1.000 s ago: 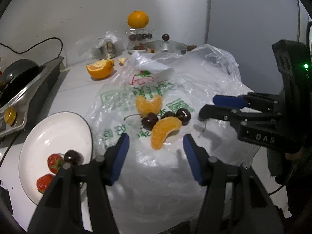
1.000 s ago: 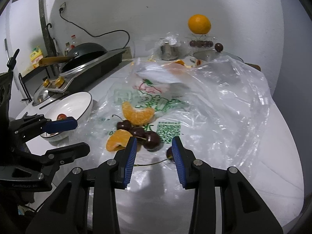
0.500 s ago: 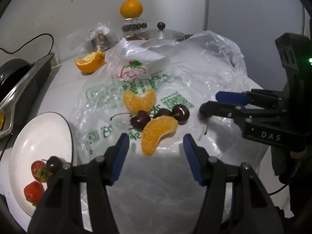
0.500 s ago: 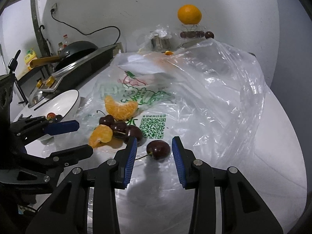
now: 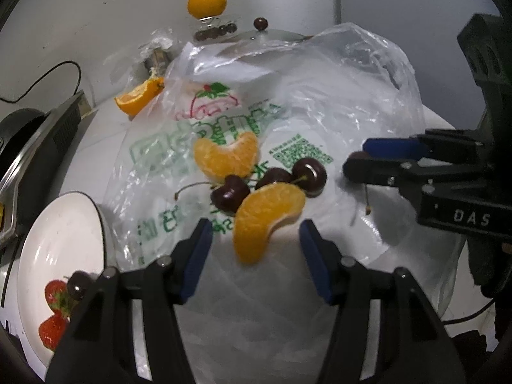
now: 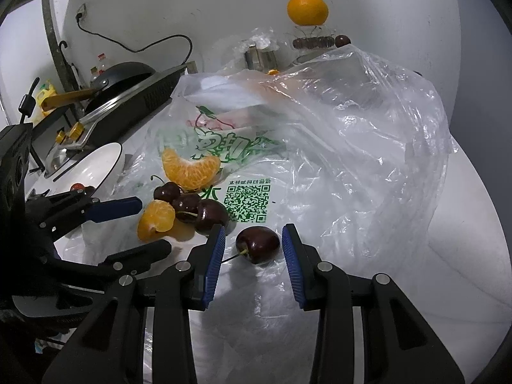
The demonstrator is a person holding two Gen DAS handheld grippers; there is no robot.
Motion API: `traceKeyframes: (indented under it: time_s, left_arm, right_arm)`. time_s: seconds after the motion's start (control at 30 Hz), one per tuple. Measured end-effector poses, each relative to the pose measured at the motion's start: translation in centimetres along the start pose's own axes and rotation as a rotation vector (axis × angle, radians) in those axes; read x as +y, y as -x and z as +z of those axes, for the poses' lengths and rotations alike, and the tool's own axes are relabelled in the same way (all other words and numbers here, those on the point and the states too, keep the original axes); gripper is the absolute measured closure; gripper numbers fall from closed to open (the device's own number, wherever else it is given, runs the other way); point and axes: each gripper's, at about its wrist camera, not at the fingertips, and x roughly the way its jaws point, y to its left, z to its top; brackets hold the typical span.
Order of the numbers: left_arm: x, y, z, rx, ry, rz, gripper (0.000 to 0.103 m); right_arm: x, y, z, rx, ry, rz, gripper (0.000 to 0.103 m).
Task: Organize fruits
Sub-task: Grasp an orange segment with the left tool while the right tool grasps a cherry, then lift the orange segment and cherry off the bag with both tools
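A clear plastic bag (image 5: 320,102) lies flat on the white table. On it lie two orange segments, one near (image 5: 265,217) and one farther (image 5: 227,158), and several dark cherries (image 5: 230,193). My left gripper (image 5: 254,246) is open, its jaws on either side of the near segment. My right gripper (image 6: 252,249) is open, its jaws on either side of a single cherry (image 6: 258,244) without touching it. The right gripper also shows in the left wrist view (image 5: 361,156). A white plate (image 5: 57,240) at the left holds two strawberries (image 5: 52,291) and a cherry.
A stove with a black pan (image 6: 121,76) stands at the left. At the back are an orange half (image 5: 137,96), a whole orange (image 5: 206,1) on a glass stand, a pot lid (image 5: 265,33) and crumpled wrap. The bag's raised side (image 6: 384,112) bulges at the right.
Both grippers have moved forward and lower. The near orange segment now sits between the left jaws and the single cherry between the right jaws. Both stay open.
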Motion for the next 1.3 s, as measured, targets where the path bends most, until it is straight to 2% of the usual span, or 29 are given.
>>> traceKeyframes:
  time_s: [0.03, 0.2, 0.27, 0.37, 0.47, 0.97, 1.3]
  left_arm:
    - [0.0, 0.0, 0.0, -0.001, -0.003, -0.001, 0.045]
    - [0.0, -0.3, 0.0, 0.002, -0.006, -0.014, 0.059]
    - [0.0, -0.2, 0.0, 0.0, -0.01, -0.018, 0.068]
    - [0.0, -0.1, 0.0, -0.005, -0.016, -0.018, 0.072]
    - [0.1, 0.2, 0.0, -0.011, -0.012, -0.024, 0.073]
    - [0.6, 2.5, -0.1, -0.069, 0.008, -0.042, 0.074]
    - [1.1, 1.9, -0.7, -0.044, 0.015, -0.041, 0.074]
  right_arm:
    - [0.0, -0.1, 0.0, 0.003, 0.0, 0.0, 0.064]
    - [-0.1, -0.3, -0.1, 0.01, -0.001, 0.003, 0.064]
    - [-0.1, -0.4, 0.0, 0.013, -0.003, 0.004, 0.064]
    - [0.0, -0.6, -0.1, 0.018, 0.001, 0.0, 0.068]
    - [0.0, -0.8, -0.1, 0.021, 0.012, -0.006, 0.072]
    - [0.5, 0.0, 0.1, -0.005, 0.023, -0.03, 0.072]
    - [1.4, 0.8, 0.1, -0.013, 0.044, -0.032, 0.072]
